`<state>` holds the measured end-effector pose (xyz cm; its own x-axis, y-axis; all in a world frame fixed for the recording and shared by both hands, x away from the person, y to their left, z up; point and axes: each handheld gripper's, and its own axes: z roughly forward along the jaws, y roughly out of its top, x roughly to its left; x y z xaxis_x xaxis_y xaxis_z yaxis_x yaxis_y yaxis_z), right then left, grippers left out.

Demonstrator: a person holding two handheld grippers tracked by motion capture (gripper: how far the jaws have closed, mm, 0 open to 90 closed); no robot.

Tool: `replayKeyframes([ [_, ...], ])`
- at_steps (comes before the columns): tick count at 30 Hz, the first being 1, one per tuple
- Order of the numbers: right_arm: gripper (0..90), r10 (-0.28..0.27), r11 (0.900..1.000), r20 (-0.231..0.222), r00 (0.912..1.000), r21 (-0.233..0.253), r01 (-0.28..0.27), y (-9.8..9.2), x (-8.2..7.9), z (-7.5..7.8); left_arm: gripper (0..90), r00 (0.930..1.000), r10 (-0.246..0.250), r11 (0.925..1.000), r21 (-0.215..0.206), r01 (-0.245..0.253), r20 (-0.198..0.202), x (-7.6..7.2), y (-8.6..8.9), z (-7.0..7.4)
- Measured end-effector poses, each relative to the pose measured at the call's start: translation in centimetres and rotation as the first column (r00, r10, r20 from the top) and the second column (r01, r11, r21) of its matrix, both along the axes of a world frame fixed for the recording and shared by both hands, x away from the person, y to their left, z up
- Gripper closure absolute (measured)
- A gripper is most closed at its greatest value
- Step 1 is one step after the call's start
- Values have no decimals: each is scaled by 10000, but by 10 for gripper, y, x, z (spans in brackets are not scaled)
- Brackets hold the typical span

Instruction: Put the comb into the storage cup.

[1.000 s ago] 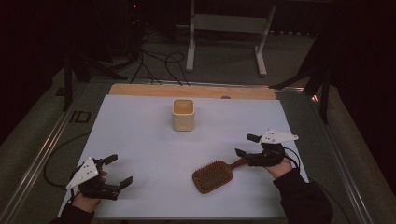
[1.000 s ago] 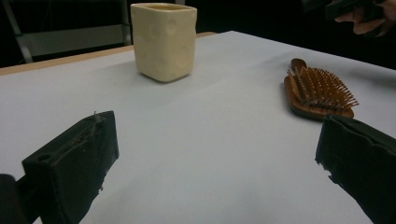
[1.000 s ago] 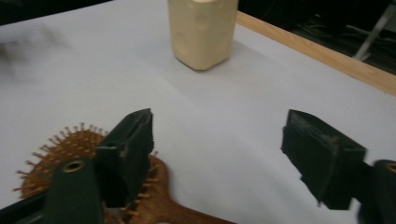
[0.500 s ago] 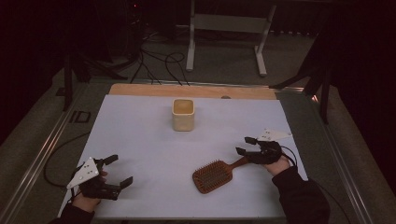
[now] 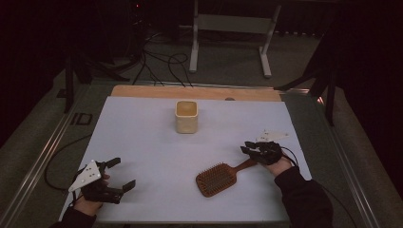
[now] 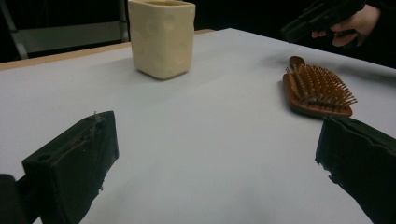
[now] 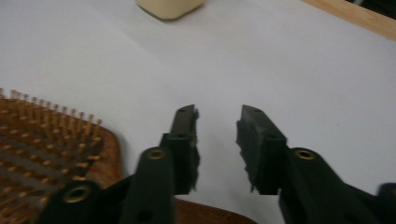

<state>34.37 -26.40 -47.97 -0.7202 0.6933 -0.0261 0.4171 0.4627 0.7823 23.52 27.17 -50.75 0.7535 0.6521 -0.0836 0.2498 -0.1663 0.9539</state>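
— Hovering over the handle end of the brown wooden paddle hairbrush [image 5: 217, 178], the right gripper [image 5: 252, 150] has its jaws parted by a modest gap. Does it hold anything?

— No. In the right gripper view the two black jaws stand a little apart with only white table cover between them, and the hairbrush handle [image 7: 205, 215] passes beneath them at the bottom edge. The bristled head [image 7: 44, 144] lies off to that view's left, bristles up.

— And where does the hairbrush sit on the table?

— On the white table cover [image 5: 142, 142], toward the near right, with its handle angled up toward the right hand. The cream square cup [image 5: 186, 116] stands upright well apart from it, near the far middle of the cover.

— What about the left gripper [image 5: 119, 174]?

— It rests at the near left corner with its jaws spread wide and empty, well apart from both things. Its own view looks between those jaws toward the cup [image 6: 161, 37] and the brush [image 6: 317, 88].

— What could go wrong from here?

— The handle is slim and lies flat, so if the jaws come down off its line they may pinch only one edge, and the brush could swivel or skid across the smooth cover. A grip at the very tip also leaves the heavy head hanging, so it might droop or twist out when lifted. And if the brush is meant for the cup, a swinging head could knock that light cup over.
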Motion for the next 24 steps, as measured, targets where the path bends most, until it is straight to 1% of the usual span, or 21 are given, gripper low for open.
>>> replayKeyframes([
  [1, 733, -46, 9999, -69, 10000, -109, 45, 1, 1, -1, 0, 10000, 2, 10000, -8, -2, -1, 0, 0, 0],
  [3, 767, -74, 9996, -82, 9999, -259, 72, 2, 2, -3, 0, 10000, 9, 10000, -35, -9, 21, 0, 0, 0],
  [6, 783, -107, 9993, -141, 9998, -355, 102, 3, 3, -4, 0, 10000, 0, 10000, -53, 0, 5, 0, 0, 0],
  [7, 830, -142, 9990, -186, 9997, -437, 134, 3, 4, -5, 0, 10000, -7, 10000, -38, 7, 4, 0, 0, 0],
  [9, 892, -179, 9984, -242, 9995, -545, 165, 2, 6, -7, 0, 10000, -21, 10000, -57, 21, -9, 0, 0, 0],
  [11, 899, -192, 9984, -289, 9994, -544, 176, 2, 6, -8, 0, 10000, -20, 10000, -57, 20, -11, 0, 0, 0],
  [14, 900, -133, 9951, -370, 9992, -983, 96, 2, 7, -13, 0, 10000, -39, 10000, -64, 39, -11, 1, 0, 0],
  [15, 900, -52, 9947, -491, 9988, -1027, 1, 1, 7, -14, 0, 10000, -42, 10000, -67, 41, -14, 1, 0, 0],
  [18, 900, -61, 9937, -648, 9979, -1123, -12, 1, 7, -17, 0, 10000, -44, 10000, -54, 44, -18, 0, 0, 0],
  [19, 900, -80, 9926, -624, 9980, -1214, 4, 0, 7, -18, 0, 10000, -45, 10000, -49, 45, -21, 0, 0, 0],
  [20, 900, -74, 9927, -641, 9979, -1206, -4, 0, 7, -19, 0, 10000, -43, 10000, -56, 43, -20, 0, 0, 0],
  [24, 900, -109, 9908, -801, 9967, -1351, -1, -2, 7, -23, 0, 10000, -54, 10000, -52, 54, -20, 0, 0, 0],
])
